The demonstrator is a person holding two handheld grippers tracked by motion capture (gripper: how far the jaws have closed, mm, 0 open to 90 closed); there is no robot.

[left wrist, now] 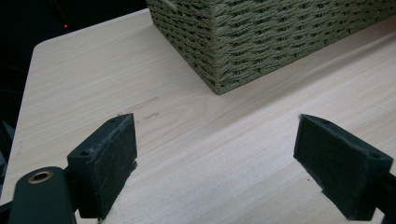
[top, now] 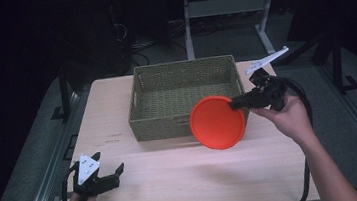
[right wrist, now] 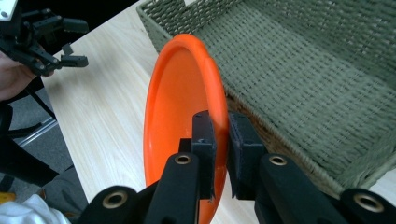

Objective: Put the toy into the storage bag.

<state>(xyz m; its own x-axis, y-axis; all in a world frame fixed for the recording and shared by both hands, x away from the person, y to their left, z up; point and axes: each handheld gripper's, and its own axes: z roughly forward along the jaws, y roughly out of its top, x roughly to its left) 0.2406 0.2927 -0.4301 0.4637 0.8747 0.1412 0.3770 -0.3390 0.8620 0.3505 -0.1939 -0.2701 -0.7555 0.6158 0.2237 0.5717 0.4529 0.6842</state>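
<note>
An orange plate [top: 217, 122] hangs tilted on edge over the front right corner of the woven basket [top: 181, 69]. My right gripper [top: 234, 103] is shut on the plate's rim, and in the right gripper view its jaws pinch the orange plate [right wrist: 180, 93] from both sides above the basket [right wrist: 317, 79]. My left gripper [top: 108, 174] rests low at the table's front left, open. Its pads [left wrist: 109, 158] stand wide apart over bare wood, with the basket's corner [left wrist: 243, 42] ahead.
The light wooden table [top: 175, 181] has free room in front of the basket and along its left side. Dark floor, table legs and cables lie beyond the far edge. A white bracket [top: 268, 60] sticks out behind my right hand.
</note>
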